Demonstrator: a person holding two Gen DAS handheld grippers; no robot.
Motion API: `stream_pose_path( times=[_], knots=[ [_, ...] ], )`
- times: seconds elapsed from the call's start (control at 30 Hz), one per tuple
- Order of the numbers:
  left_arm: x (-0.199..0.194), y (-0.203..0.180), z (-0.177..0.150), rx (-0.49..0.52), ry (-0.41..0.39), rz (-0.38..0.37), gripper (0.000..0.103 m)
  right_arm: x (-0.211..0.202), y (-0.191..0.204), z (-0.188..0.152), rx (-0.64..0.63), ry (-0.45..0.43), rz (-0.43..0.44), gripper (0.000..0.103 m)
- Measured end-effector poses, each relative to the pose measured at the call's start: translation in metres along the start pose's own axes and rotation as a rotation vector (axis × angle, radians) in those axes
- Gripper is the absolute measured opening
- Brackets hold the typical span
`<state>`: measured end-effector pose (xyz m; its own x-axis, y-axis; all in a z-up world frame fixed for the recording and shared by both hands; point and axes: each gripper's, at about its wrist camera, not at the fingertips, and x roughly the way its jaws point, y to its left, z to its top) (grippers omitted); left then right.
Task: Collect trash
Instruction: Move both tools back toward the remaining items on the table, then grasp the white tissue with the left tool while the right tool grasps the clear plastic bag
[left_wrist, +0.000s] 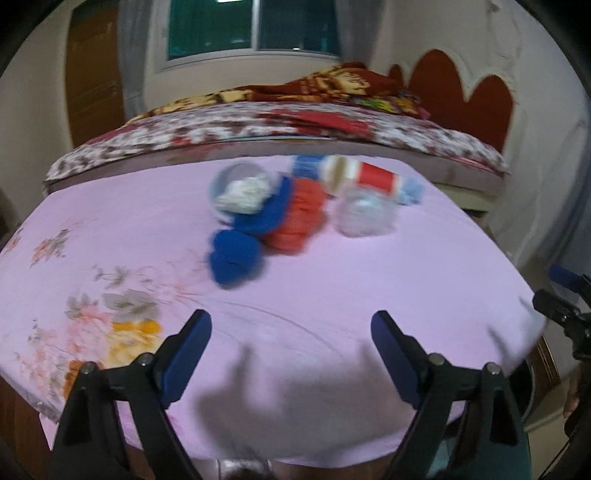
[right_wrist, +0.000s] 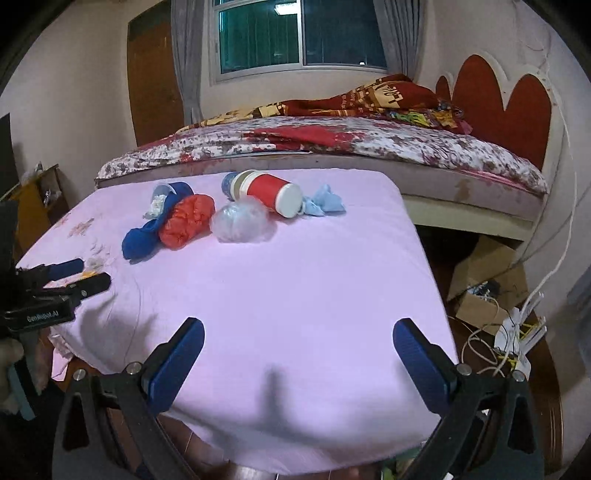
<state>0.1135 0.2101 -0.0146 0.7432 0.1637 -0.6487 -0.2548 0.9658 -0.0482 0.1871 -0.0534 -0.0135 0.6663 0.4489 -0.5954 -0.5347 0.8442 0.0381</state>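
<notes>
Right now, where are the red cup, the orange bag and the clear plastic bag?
red cup (right_wrist: 266, 192), right wrist view, middle of its red side.
orange bag (right_wrist: 186, 220), right wrist view, its crumpled middle.
clear plastic bag (right_wrist: 242, 221), right wrist view, its centre.

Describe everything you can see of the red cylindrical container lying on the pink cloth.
The red cylindrical container lies on its side near the far edge of the pink cloth-covered table. Its body is red, with a white end cap facing the right wrist camera and pale banded rings at the far end. It looks like plastic or card. A crumpled clear plastic bag sits against its near side, and a light blue wad lies beside the cap.
</notes>
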Motion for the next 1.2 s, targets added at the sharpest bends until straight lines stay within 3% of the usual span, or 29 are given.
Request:
stream_pose_path(
  times=[0.27,0.57,0.93,1.2],
  knots=[
    [0.03,0.042,0.02,-0.066,0.016,0.036,0.084,0.044,0.032,0.033,-0.056,0.011,0.036,0.103],
    [0.057,0.047,0.05,-0.073,0.004,0.018,0.075,0.102,0.045,0.073,-0.061,0.036,0.05,0.091],
    [0.089,0.061,0.075,-0.102,0.049,-0.008,0.066,0.162,0.06,0.096,-0.055,0.09,0.052,0.089],
    [0.101,0.059,0.09,-0.093,0.049,-0.031,0.066,0.186,0.068,0.104,-0.06,0.114,0.053,0.087]
  ],
)
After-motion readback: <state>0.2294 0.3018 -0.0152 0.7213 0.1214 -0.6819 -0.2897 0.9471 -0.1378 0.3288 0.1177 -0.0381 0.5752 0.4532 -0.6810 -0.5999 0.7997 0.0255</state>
